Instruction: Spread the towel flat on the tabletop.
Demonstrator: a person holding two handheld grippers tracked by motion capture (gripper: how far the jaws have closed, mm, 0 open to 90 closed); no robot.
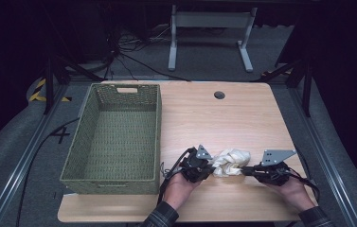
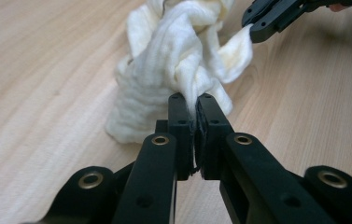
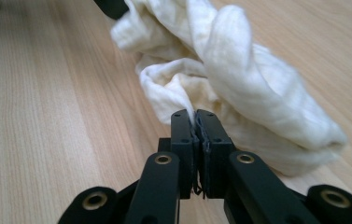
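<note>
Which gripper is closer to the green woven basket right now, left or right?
Left. The left gripper grips the cream cloth just right of the basket; the right gripper holds the cloth's far side.

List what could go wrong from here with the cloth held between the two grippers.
1. Both the left gripper and right gripper pinch only thin edges of the cream cloth; one may slip when lifted.
2. The cloth is bunched and twisted, so it may not spread.
3. Slack could snag the green basket rim.

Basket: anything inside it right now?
The basket shows bare woven floor, nothing on it. The near wall hides a strip of floor just behind it. The cloth lies outside, on the table.
</note>
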